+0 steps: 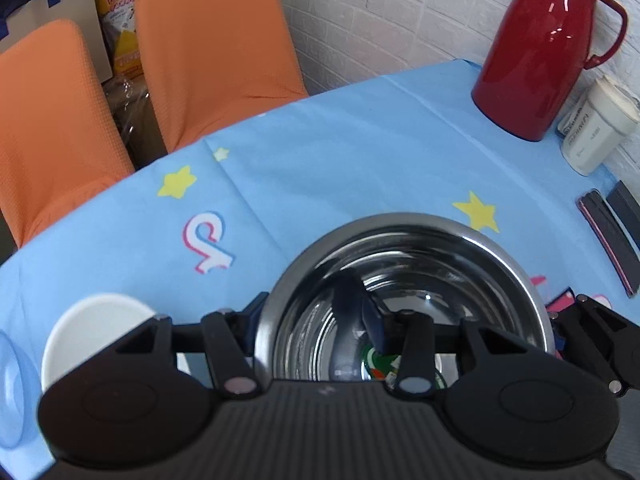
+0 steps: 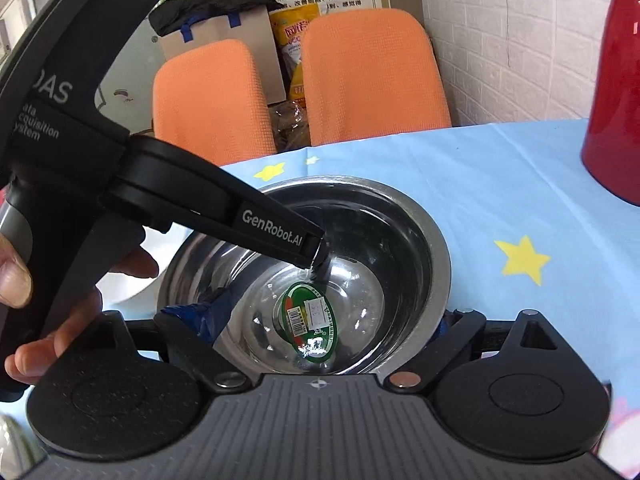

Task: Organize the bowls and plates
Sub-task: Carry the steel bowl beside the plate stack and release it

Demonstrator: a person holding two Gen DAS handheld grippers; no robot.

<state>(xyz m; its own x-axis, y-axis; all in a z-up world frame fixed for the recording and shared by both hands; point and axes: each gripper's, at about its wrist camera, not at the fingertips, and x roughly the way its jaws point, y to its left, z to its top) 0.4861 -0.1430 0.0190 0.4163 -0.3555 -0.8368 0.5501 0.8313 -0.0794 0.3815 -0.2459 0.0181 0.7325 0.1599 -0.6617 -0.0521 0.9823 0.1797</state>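
A steel bowl (image 1: 404, 280) with a green sticker on its bottom sits on the blue star tablecloth (image 1: 320, 152); it also shows in the right wrist view (image 2: 360, 248). My left gripper (image 1: 316, 312) is shut on the bowl's left rim, one blue-padded finger inside and one outside. In the right wrist view the left gripper's body (image 2: 180, 204) reaches down to the rim. My right gripper (image 2: 324, 320) is open and spans the near side of the bowl, with its left finger (image 2: 200, 316) inside the rim. A white plate (image 1: 92, 332) and a pale blue dish (image 1: 10, 380) lie at the left.
A red thermos jug (image 1: 540, 48) and a white container (image 1: 600, 124) stand at the far right by the brick wall. Dark flat items (image 1: 608, 236) lie at the right edge. Two orange chairs (image 1: 216, 48) stand behind the table.
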